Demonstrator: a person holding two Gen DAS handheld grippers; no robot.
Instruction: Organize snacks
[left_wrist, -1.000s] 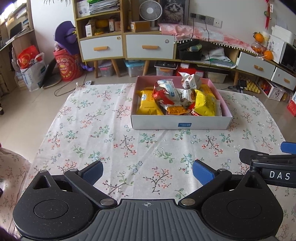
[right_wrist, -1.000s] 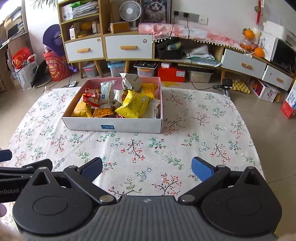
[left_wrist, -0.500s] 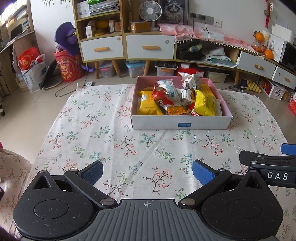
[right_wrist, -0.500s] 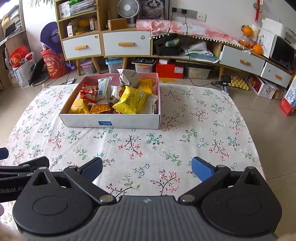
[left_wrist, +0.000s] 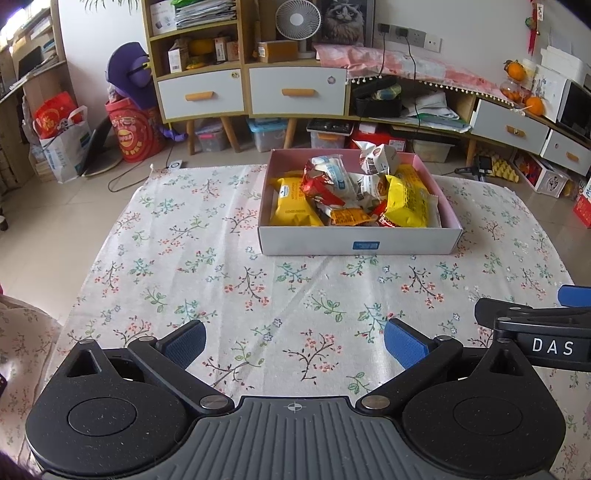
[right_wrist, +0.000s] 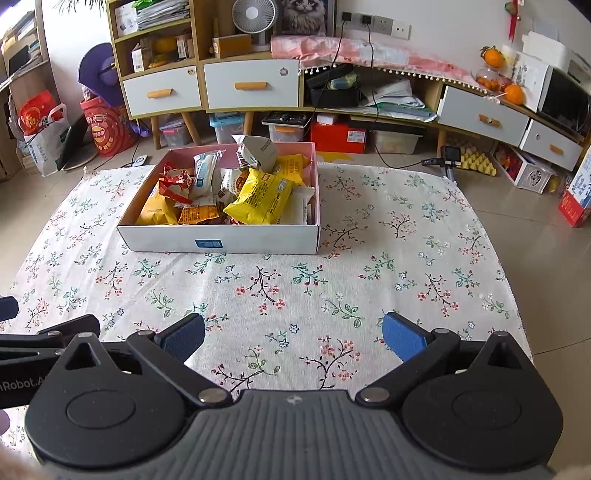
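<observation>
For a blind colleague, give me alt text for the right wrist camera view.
A shallow white box piled with snack packets sits on a floral tablecloth. The open, empty right claw hovers in the foreground, well short of the box.

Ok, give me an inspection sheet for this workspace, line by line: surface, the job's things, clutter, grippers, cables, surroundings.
Surface: floral tablecloth covers the table; lightly creased.
Job's things: snack box, white outside and pink inside, sits at the far side of the cloth, piled with snack packets, yellow, red, orange and white. No packets seen on the cloth.
Clutter: nothing seen on the table beyond the box.
Grippers: left gripper open, empty, above the near cloth; right gripper open, empty, likewise.
Cables: none on the table; a black cable hangs from the wall socket behind.
Surroundings: drawer cabinet, desk fan, oranges, floor bags.
</observation>
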